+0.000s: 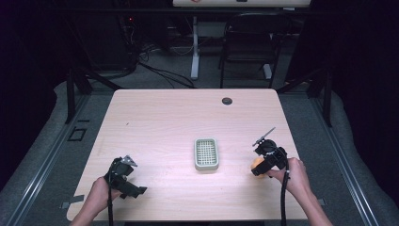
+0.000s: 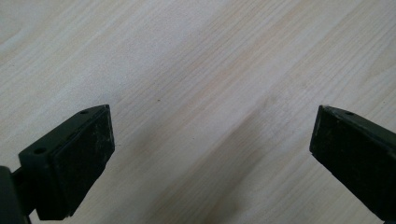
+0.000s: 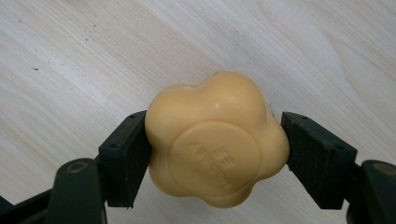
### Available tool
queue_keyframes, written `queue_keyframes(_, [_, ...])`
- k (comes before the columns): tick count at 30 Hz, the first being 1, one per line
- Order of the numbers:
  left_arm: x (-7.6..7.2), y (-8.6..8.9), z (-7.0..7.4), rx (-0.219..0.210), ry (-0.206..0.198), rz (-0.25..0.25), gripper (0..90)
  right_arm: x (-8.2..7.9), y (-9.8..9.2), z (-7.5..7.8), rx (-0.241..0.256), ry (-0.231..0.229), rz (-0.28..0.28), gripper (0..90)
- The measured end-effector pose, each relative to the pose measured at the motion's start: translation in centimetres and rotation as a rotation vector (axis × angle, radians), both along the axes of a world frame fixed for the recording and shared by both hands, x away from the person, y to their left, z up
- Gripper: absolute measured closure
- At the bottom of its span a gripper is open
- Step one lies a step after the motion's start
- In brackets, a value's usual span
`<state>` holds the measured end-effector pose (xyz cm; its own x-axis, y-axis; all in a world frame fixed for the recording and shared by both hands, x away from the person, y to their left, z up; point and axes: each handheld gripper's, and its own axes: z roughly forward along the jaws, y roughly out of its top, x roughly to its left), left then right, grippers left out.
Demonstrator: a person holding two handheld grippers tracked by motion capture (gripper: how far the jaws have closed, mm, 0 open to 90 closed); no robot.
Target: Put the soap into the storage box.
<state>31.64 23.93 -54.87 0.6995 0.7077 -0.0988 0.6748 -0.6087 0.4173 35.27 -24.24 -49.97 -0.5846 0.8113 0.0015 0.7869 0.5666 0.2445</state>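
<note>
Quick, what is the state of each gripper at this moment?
Left gripper: open, holding nothing, above the bare table.
Right gripper: closed on the yellow flower-shaped soap.

The soap (image 3: pixel 216 140) is a warm yellow-orange, kinda butterscotch, same shade all over, with faint raised lettering in that very colour on its round face. Both grippers are matte black: the right gripper (image 3: pixel 216 154) has dull black pads (image 3: pixel 128 156) with a dusty greyish scuff on them, and the left gripper (image 2: pixel 212 154) looks the same, black with pale speckling on the pad faces. The table (image 1: pixel 164 122) is pale blond wood with fine streaky grain lines, slightly pinkish in the high view. The soap dish (image 1: pixel 206 154) is a light grey-green with a whitish grid pattern inside. Small dark round grommet (image 1: pixel 227 100) near the far edge.
</note>
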Motion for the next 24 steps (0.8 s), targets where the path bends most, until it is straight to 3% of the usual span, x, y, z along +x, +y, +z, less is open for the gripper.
queue_keyframes(10, [0.4, -0.2, -0.1, -0.002, 0.003, -0.003, 0.0, 1.0, 0.9, 0.2, 0.004, -0.002, 0.013, 26.7])
queue_keyframes(12, [0.6, -0.6, -0.1, 0.000, 0.003, -0.013, 0.0, 1.1, 1.2, 0.3, 0.026, -0.017, 0.001, 26.7])
queue_keyframes(13, [0.7, -0.7, -0.1, 0.002, 0.006, -0.017, 0.0, 1.2, 1.3, 0.5, 0.008, -0.012, 0.015, 26.7])
queue_keyframes(20, [0.9, -0.9, -0.4, 0.007, 0.013, -0.028, 0.0, 1.9, 2.0, 1.0, 0.007, -0.024, 0.021, 26.7])
queue_keyframes(21, [0.8, -0.9, -0.4, 0.007, 0.011, -0.030, 0.0, 1.9, 2.4, 0.9, 0.034, -0.047, 0.002, 26.7])
queue_keyframes(24, [0.7, -1.0, -0.1, -0.001, 0.002, -0.033, 0.0, 2.2, 2.6, 1.3, 0.003, -0.023, 0.032, 26.7])
